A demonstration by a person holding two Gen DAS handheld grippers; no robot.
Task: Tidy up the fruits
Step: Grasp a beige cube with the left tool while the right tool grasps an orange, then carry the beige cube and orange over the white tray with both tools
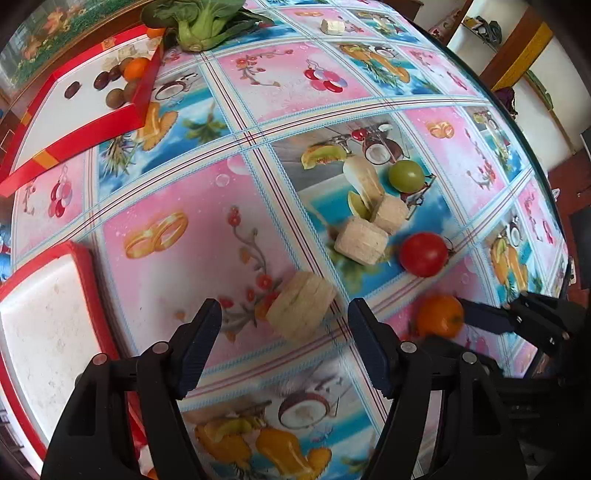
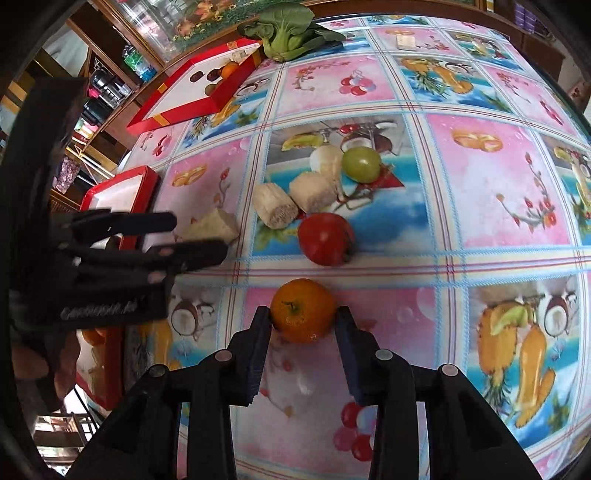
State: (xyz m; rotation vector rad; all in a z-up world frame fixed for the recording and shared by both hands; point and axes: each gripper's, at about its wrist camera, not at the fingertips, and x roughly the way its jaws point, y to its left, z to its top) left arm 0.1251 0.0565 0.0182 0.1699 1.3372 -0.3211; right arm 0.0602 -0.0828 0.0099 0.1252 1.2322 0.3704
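Right tongs [image 2: 303,328] around the orange [image 2: 303,310]: both pads touching its sides, fruit sitting on the worktop [image 2: 498,206], so grasping it. Landmark = red tomato [image 2: 325,238]. The orange is just on the near side of the tomato, apart from it. Left tongs [image 1: 284,317] released, jaws wide, hovering over a cut sugarcane piece [image 1: 301,310] that lies between the fingertips without touching either; that piece is near-left of the tomato. 2 more cane chunks [image 1: 360,240] just left of the tomato, touching each other. Green fruit [image 1: 406,175] beyond the tomato, beside a pale white root [image 1: 360,179]. Large red tray [image 1: 144,94] far left of the tomato, well apart, holding several dark round fruits plus 1 more orange fruit. Bok choy [image 1: 199,22] at the far edge, beyond the tray. Smaller red-rimmed box [image 1: 86,295] near-left of the tomato, white inside.
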